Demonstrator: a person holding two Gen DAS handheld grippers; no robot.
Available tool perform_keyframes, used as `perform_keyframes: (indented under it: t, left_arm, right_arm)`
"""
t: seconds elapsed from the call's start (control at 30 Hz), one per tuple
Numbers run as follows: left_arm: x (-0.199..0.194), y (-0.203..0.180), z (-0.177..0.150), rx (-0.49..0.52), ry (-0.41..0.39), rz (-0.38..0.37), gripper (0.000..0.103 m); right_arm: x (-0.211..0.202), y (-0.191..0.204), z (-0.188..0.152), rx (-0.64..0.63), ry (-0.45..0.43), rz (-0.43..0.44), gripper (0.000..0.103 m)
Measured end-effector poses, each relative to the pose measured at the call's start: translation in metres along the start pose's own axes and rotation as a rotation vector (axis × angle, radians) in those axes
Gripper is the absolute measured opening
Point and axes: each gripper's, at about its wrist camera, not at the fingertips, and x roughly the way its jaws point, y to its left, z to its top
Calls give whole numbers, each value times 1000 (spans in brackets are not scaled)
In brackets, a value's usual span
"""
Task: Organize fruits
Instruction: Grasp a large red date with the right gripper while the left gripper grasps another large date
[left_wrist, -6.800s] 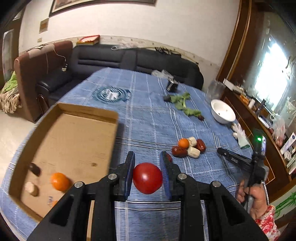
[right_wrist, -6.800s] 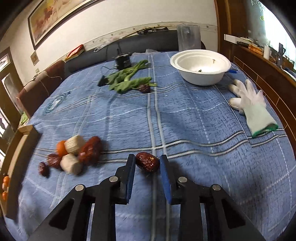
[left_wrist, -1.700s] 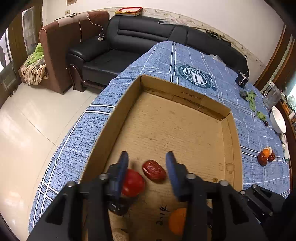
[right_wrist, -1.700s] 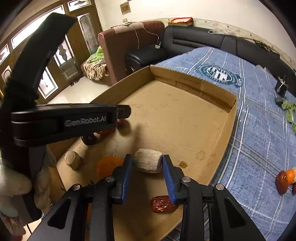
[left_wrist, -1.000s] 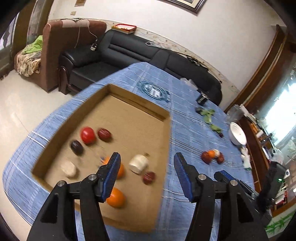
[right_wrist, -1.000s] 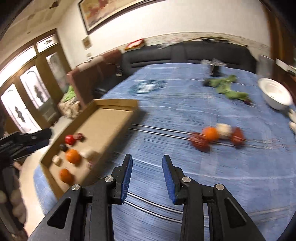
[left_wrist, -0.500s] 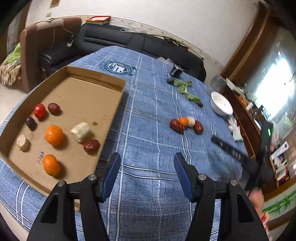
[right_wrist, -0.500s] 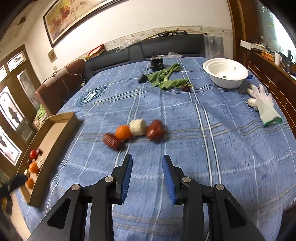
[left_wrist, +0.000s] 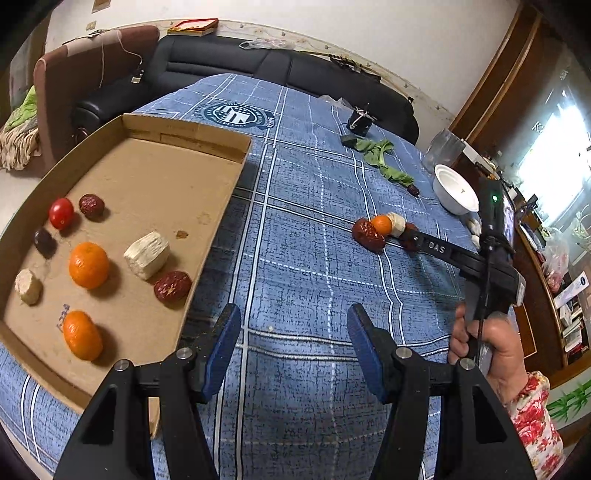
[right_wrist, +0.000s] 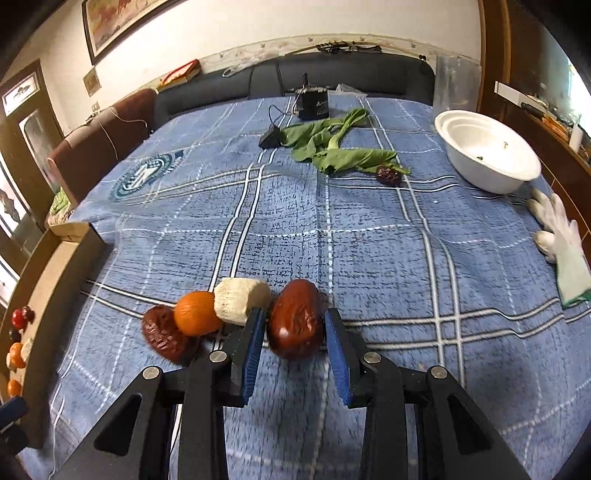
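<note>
Red date (right_wrist: 295, 324) sits between right gripper (right_wrist: 294, 350) pads.

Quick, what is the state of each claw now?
Left claw: open, holding nothing.
Right claw: open around the smooth red date, not yet closed on it.

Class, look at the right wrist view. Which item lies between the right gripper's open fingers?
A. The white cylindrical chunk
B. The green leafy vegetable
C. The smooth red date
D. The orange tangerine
C. The smooth red date sits between the open fingers of the right gripper, while the tangerine and white chunk lie to its left and the leafy greens lie far up the table.
</note>
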Motion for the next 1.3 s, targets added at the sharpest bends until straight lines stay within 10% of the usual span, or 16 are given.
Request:
perform_keyframes:
  t: [0.77, 1.3]
  left_arm:
    - [61, -39, 17, 64, 54, 7, 59]
    - [-21, 5, 20, 36, -63, 197, 74]
  right_arm:
    - [-41, -32, -24, 130, -106, 146, 34]
    - [-44, -22, -25, 85, -144, 158, 34]
